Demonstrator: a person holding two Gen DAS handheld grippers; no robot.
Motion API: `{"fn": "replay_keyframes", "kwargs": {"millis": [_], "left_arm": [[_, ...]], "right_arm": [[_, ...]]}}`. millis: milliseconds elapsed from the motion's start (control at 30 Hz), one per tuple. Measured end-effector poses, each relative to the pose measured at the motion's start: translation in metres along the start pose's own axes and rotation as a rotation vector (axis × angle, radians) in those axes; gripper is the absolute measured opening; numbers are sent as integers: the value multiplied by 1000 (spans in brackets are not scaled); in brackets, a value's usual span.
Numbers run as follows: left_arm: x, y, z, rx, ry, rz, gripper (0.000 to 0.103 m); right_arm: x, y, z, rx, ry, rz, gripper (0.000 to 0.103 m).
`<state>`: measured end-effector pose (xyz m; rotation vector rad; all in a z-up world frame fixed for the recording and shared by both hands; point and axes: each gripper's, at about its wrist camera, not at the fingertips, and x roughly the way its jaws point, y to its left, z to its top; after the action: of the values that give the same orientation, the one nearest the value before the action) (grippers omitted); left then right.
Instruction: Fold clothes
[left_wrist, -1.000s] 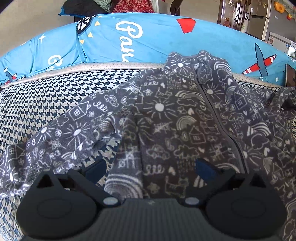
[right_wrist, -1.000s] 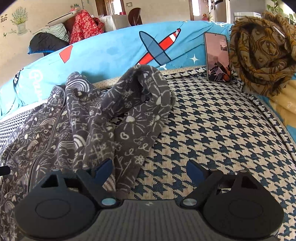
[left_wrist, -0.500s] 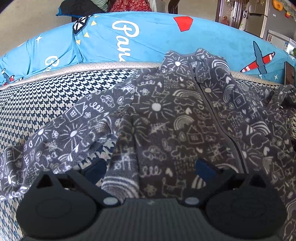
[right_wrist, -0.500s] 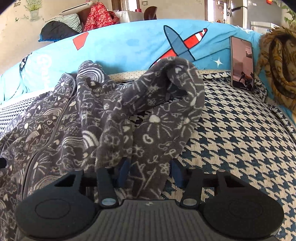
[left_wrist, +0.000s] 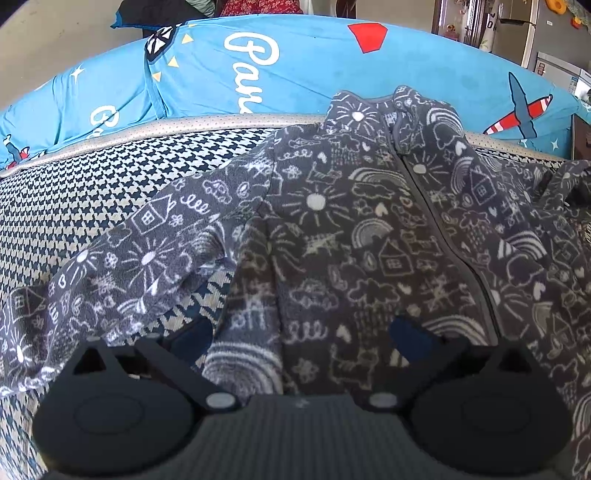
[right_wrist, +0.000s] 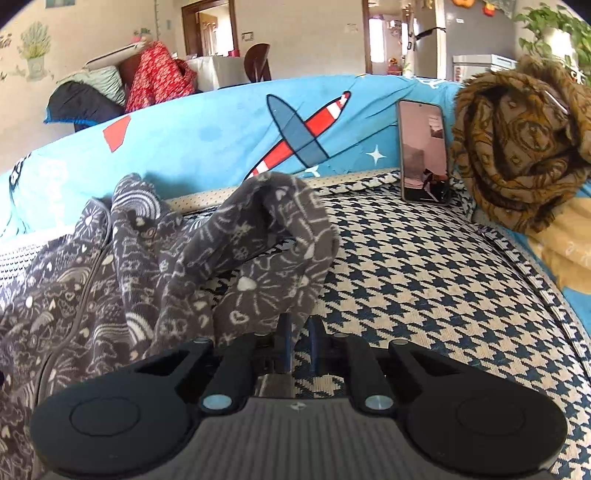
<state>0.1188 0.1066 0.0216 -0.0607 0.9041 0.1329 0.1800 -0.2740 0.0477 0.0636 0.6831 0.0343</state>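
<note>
The right gripper (right_wrist: 298, 345) has just been closing, and its blue fingers (right_wrist: 284, 343) now stand clenched on the cuff end of the jacket's sleeve (right_wrist: 273, 295), soft grey fleece with white doodles. That sleeve humps up in a loop behind them. The left gripper (left_wrist: 299, 339) is released, its fingers spread wide over the hem of the fleece jacket (left_wrist: 369, 240), which lies zipped and face up on the houndstooth-woven mattress (right_wrist: 424, 288). Its other sleeve (left_wrist: 147, 258) stretches out flat. Bare mattress lies open towards a propped phone (right_wrist: 423, 151) and a rumpled brown scarf (right_wrist: 517, 147); a blue airplane-print cushion (left_wrist: 295, 70) bounds the far edge.
</note>
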Motion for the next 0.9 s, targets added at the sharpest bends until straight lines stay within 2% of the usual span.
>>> {"fn": "replay_keyframes", "kwargs": {"millis": [67,200,300,433,500,567,600,633,700,800,900], "left_arm": [[1,-1,0,3,5,1,103],[1,-1,-1,8,7,-1,103],[2,-2,-1,15,8,-2,103],[3,-3,-2,22,12,-3,103],[3,-2,-2,26,16,-4,103],[3,-2,-2,29,17,-4,103],[3,-1,-2,30,17,-4,103],[3,-1,-2,31,18,-4,103],[3,-1,-3,33,19,-5,103],[3,0,-3,33,21,-5,103],[4,-1,-2,37,22,-2,103]], "right_arm": [[-3,-10,3,42,-4,3,11],[6,-24,1,144,104,93,12],[15,-21,-4,158,166,121,29],[19,-10,-6,134,162,165,52],[21,0,-8,88,151,161,54],[23,11,-10,22,136,141,53],[23,17,-11,-11,129,132,44],[24,22,-12,-42,122,122,27],[23,29,-12,-84,113,102,16],[13,31,-10,-108,61,62,11],[-3,29,-4,-165,-19,-26,11]]}}
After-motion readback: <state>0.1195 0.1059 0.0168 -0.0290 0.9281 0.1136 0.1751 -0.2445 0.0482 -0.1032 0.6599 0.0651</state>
